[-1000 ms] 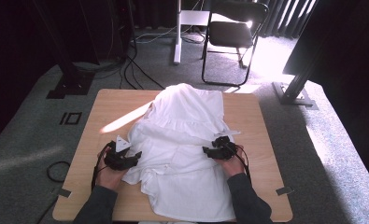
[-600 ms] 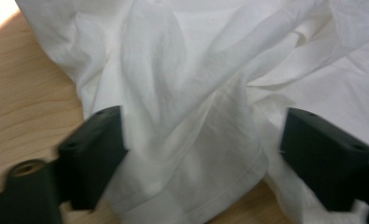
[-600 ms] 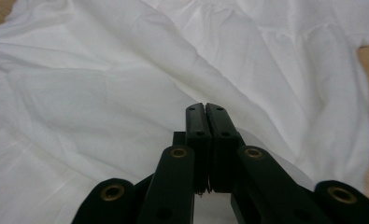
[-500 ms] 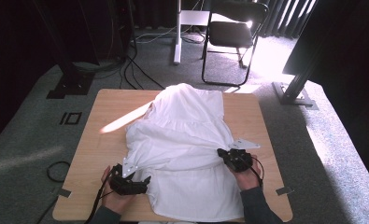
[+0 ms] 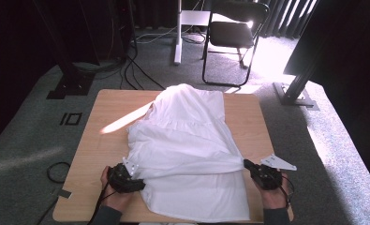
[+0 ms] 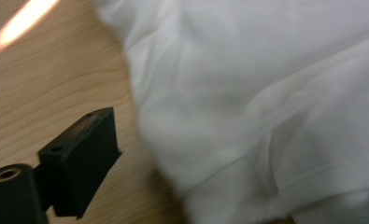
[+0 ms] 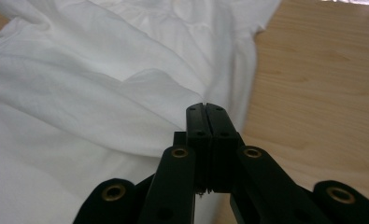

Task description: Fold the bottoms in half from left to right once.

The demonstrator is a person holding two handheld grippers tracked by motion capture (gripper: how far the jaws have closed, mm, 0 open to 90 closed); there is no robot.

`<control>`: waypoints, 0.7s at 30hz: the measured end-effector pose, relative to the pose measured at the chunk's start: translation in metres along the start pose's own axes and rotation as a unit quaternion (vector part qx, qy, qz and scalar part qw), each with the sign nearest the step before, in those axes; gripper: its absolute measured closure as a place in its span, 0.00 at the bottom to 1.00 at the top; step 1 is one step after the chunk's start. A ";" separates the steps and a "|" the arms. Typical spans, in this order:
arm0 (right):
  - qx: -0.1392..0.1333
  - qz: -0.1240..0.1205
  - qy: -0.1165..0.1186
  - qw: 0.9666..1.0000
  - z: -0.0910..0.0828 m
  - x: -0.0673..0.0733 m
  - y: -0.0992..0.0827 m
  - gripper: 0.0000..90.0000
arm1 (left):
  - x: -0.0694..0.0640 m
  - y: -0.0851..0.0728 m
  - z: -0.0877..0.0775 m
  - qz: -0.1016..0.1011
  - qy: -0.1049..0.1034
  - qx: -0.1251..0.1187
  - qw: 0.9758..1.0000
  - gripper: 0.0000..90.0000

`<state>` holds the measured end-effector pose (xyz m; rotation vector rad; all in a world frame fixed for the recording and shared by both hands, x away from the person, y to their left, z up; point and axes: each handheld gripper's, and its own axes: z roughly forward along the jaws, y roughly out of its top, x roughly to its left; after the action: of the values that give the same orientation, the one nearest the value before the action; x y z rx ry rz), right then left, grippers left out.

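Since the white shirt [image 5: 192, 154] is getting flattened out for folding, it's lying spread over the middle of the desk [image 5: 103, 145], reaching from the far edge to the near edge. Left gripper [image 5: 126, 177] is sitting at the shirt's left hem near the near-left corner with jaws spread wide, having just been opening, cloth between them but not pinched. Right gripper [image 5: 263, 174] is clenched tight by the near-right edge, seemingly pinching a fold of cloth to tug it sideways.

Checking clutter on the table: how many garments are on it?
1. A single white garment lies crumpled down the middle of the wooden table, from the far edge to the near edge. Anything tucked under its folds would be hidden.
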<state>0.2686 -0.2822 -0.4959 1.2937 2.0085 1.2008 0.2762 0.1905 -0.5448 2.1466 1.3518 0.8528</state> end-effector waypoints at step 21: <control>0.031 0.015 0.051 0.998 0.023 0.009 -0.008 0.61 | 0.025 -0.020 -0.043 -0.052 -0.113 -0.081 0.989 0.21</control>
<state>0.2775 -0.2660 -0.5142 1.3214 2.1219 1.2511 0.2413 0.2241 -0.5218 1.9629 1.2227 0.6335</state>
